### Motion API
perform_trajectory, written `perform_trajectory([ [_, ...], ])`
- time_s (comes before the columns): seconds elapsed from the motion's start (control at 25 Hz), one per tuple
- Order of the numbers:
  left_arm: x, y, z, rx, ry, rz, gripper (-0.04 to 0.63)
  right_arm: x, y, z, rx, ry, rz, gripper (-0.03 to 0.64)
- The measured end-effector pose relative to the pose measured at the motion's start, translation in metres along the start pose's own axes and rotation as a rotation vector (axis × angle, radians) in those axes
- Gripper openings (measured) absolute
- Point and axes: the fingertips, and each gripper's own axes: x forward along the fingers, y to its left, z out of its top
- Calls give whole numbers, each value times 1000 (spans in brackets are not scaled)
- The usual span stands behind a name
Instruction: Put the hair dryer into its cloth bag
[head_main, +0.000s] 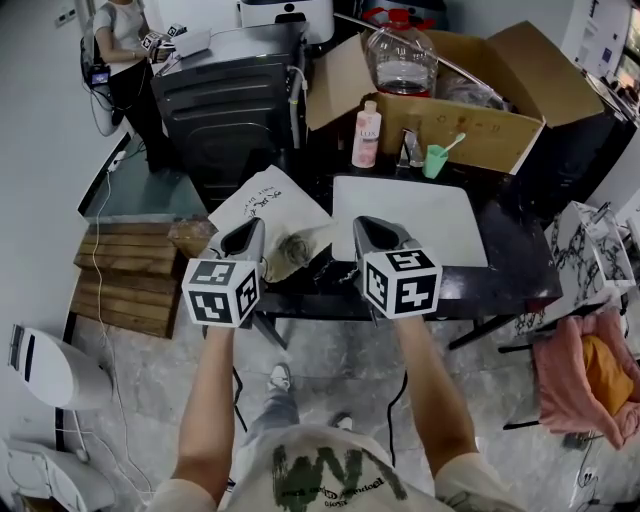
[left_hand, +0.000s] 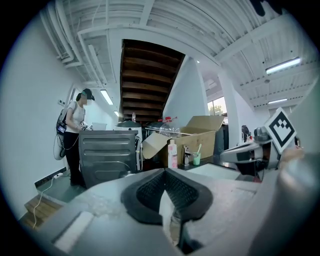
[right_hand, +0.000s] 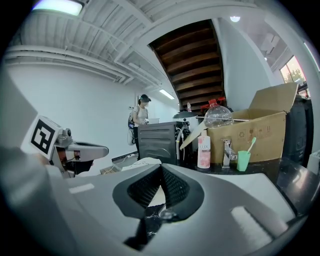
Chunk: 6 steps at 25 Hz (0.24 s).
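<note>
A white cloth bag (head_main: 265, 205) with black print lies flat at the left front of the dark table (head_main: 510, 270). Just in front of it, at the table's edge, sits a grey-brown lump (head_main: 290, 255) that looks like the hair dryer; its shape is unclear. My left gripper (head_main: 250, 232) (left_hand: 165, 187) is to its left and my right gripper (head_main: 372, 228) (right_hand: 161, 182) to its right, both with jaws shut. A pale sliver shows under each pair of pads. I cannot tell whether it is pinched cloth.
A white board (head_main: 410, 215) lies mid-table. Behind it are a pink bottle (head_main: 366, 135), a green cup (head_main: 434, 160) and an open cardboard box (head_main: 470, 110). A dark washing machine (head_main: 235, 100) and a person (head_main: 125, 50) are at the back left, and a wooden pallet (head_main: 125, 275) is on the floor.
</note>
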Motion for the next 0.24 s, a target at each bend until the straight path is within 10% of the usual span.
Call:
perform_trajectory([
  [0.24,0,-5,-3,-3,12,-7,5,0,1,-3,4,5,6,-2],
])
